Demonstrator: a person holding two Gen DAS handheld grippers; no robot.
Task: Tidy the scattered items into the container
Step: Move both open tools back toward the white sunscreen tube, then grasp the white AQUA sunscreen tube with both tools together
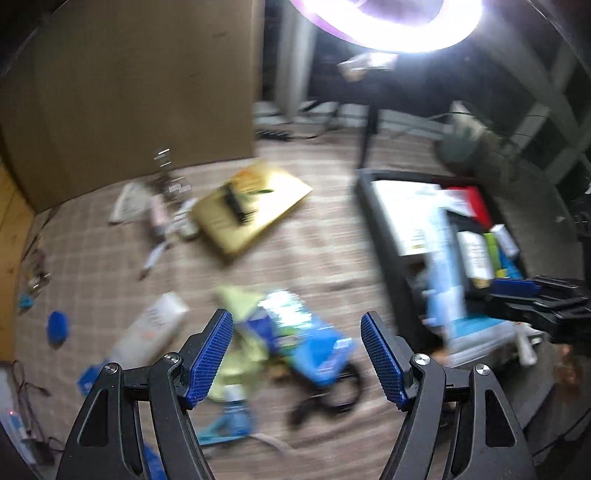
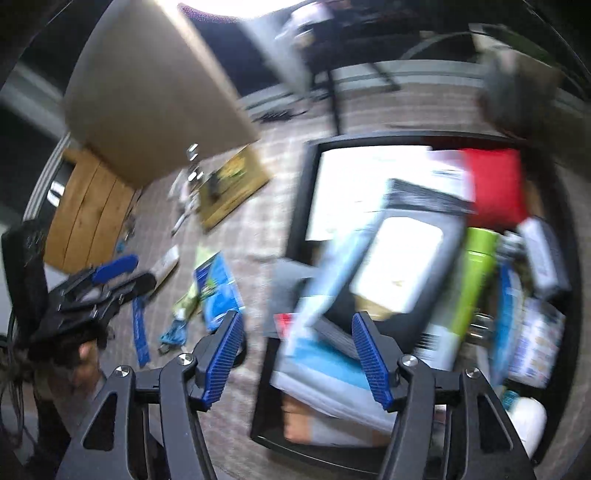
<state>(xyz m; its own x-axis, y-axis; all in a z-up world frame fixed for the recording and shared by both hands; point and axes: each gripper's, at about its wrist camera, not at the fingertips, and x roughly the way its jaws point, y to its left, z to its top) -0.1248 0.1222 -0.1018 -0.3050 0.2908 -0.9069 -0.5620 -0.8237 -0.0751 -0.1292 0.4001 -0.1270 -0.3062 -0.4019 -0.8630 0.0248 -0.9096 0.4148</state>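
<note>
Both views are motion-blurred. Left gripper (image 1: 297, 356) hangs above the plaid cloth (image 1: 314, 236) with its blue pads wide apart and nothing between them; below it lies a blue packet (image 1: 314, 339) on top of a pale yellow-green packet (image 1: 240, 302), with a black cable loop (image 1: 332, 398) just beside. A white box (image 1: 155, 328) lies to the left of the packets, a small blue round thing (image 1: 57, 326) further left. A flat yellow box (image 1: 255, 206) lies farther back with a black comb-like item (image 1: 236, 201) on it; small white tubes and a pen (image 1: 155, 254) are scattered just beside its left edge. A big cardboard box (image 1: 129, 92) stands behind.

Black bin (image 1: 391, 266), the container, sits on the right side of the cloth, already crowded. Right gripper (image 2: 297, 356) is over it, pads apart and gripping nothing; no earlier picture to compare. Under the pads a light-blue and white packet (image 2: 325, 295) leans tilted across the bin's (image 2: 295, 206) near-left side. Also inside: a white sheet (image 2: 351, 184), a grey box with a white panel (image 2: 402, 258), a red item (image 2: 495, 184), a green tube (image 2: 476, 277), and more packets on the right, too smeared to name. A white bottle (image 2: 524, 417) shows at the bin's lower right.

Ring light (image 1: 388, 22) glares at the top.
</note>
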